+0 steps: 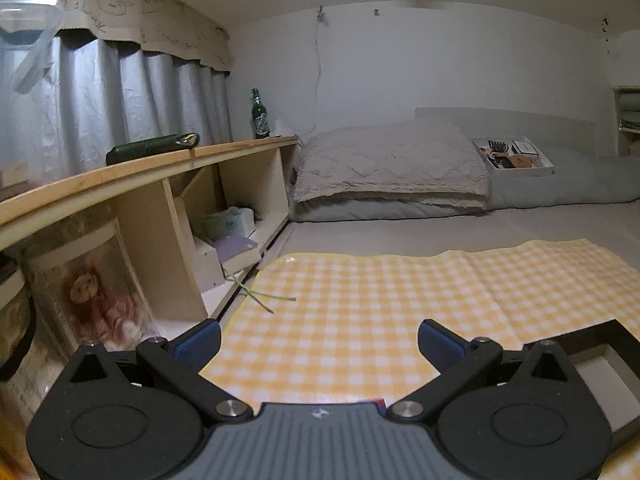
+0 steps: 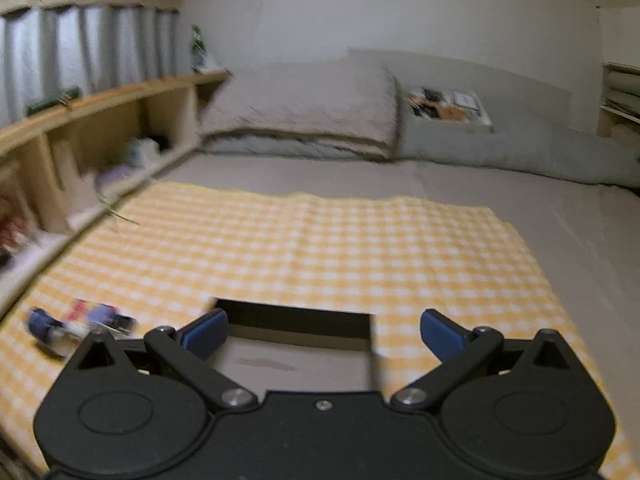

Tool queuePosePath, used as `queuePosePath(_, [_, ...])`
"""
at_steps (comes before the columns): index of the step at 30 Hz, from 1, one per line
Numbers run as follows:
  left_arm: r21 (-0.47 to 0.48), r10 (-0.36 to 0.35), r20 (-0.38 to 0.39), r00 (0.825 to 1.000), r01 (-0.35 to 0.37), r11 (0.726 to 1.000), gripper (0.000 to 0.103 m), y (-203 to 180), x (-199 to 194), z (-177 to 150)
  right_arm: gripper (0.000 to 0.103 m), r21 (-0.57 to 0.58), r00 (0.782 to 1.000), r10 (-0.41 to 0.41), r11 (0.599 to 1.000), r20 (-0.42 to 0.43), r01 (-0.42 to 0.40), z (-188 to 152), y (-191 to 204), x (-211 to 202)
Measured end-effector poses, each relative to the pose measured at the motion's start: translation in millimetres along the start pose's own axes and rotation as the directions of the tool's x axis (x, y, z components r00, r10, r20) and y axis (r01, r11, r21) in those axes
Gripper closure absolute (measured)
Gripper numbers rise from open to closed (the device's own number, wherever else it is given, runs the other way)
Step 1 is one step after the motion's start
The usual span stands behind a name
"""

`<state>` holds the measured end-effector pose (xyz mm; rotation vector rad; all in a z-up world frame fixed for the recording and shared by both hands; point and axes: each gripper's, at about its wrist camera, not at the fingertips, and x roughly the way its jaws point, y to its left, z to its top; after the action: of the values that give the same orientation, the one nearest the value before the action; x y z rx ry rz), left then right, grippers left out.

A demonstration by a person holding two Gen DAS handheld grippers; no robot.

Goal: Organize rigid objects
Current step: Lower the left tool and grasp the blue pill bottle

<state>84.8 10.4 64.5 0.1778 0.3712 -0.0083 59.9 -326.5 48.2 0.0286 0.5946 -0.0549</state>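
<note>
right wrist view: the right gripper [image 2: 322, 334] is seen with jaws wide and nothing held. a black-rimmed tray [image 2: 296, 344] lies between and just below the jaws, seemingly empty. small blurred objects [image 2: 80, 326] lie left of the jaws on the checked cloth [image 2: 320, 240]. the left gripper [image 1: 318, 342] is also spread wide, empty. sorting seems hardly begun.
</note>
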Motion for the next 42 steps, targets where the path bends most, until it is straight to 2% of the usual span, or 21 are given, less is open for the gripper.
queuePosePath(2, [0.015, -0.012, -0.021, 1.000, 0.013, 1.000, 0.000, 0.9, 11.1, 2.2, 0.000, 0.001, 0.996, -0.046, 0.999, -0.074, 0.046, -0.7, -8.7, 18.2])
queuePosePath(4, [0.039, -0.023, -0.050, 0.998, 0.025, 0.999, 0.000, 1.4, 21.8, 0.3, 0.000, 0.009, 0.986, -0.050, 0.999, -0.160, 0.053, -4.7, -18.6, 35.4])
queuePosePath(6, [0.059, -0.028, -0.078, 0.997, 0.032, 0.998, 0.000, 2.3, 30.9, -5.6, 0.009, 0.041, 0.972, -0.059, 0.997, -0.226, 0.070, -10.2, -27.9, 49.7])
queuePosePath(8, [0.062, -0.031, -0.115, 0.993, 0.039, 0.997, 0.000, 5.1, 39.6, -14.8, 0.032, 0.072, 0.959, -0.041, 0.995, -0.280, 0.064, -17.8, -35.0, 61.5])
queuePosePath(9, [0.055, -0.041, -0.141, 0.989, 0.049, 0.997, 0.000, 7.1, 44.0, -19.5, 0.038, 0.090, 0.953, -0.030, 0.994, -0.302, 0.060, -22.5, -37.9, 66.1])
queuePosePath(11, [0.045, -0.067, -0.183, 0.981, 0.076, 0.996, 0.000, 12.8, 48.4, -26.2, 0.060, 0.143, 0.940, 0.015, 0.989, -0.340, 0.036, -32.5, -43.3, 73.1])
queuePosePath(14, [0.053, -0.084, -0.224, 0.971, 0.099, 0.994, 0.000, 15.7, 53.5, -34.4, 0.078, 0.212, 0.913, 0.078, 0.977, -0.400, 0.009, -41.7, -43.7, 83.8])
queuePosePath(16, [0.044, -0.097, -0.273, 0.957, 0.113, 0.993, 0.000, 18.9, 59.9, -39.0, 0.083, 0.211, 0.905, 0.072, 0.977, -0.418, 0.020, -46.9, -40.7, 88.3])
queuePosePath(20, [0.011, -0.117, -0.346, 0.931, 0.129, 0.992, 0.000, 24.5, 70.9, -46.3, 0.099, 0.195, 0.892, 0.040, 0.979, -0.451, 0.054, -49.9, -39.9, 95.8])
queuePosePath(24, [0.035, -0.103, -0.397, 0.912, 0.127, 0.991, 0.000, 24.6, 79.5, -55.4, 0.099, 0.197, 0.881, 0.035, 0.978, -0.471, 0.066, -50.3, -41.6, 98.2])
queuePosePath(29, [0.046, -0.109, -0.465, 0.878, 0.147, 0.988, 0.000, 22.8, 92.7, -64.9, 0.099, 0.180, 0.876, 0.016, 0.980, -0.483, 0.081, -48.8, -38.8, 101.9])
queuePosePath(36, [0.122, -0.087, -0.510, 0.856, 0.173, 0.977, 0.000, 20.0, 110.4, -70.9, 0.099, 0.198, 0.868, 0.025, 0.977, -0.495, 0.085, -47.0, -43.1, 106.9])
queuePosePath(42, [0.070, -0.115, -0.540, 0.834, 0.180, 0.981, 0.001, 28.7, 123.3, -72.8, 0.099, 0.203, 0.867, 0.025, 0.975, -0.498, 0.088, -47.7, -40.1, 109.8])
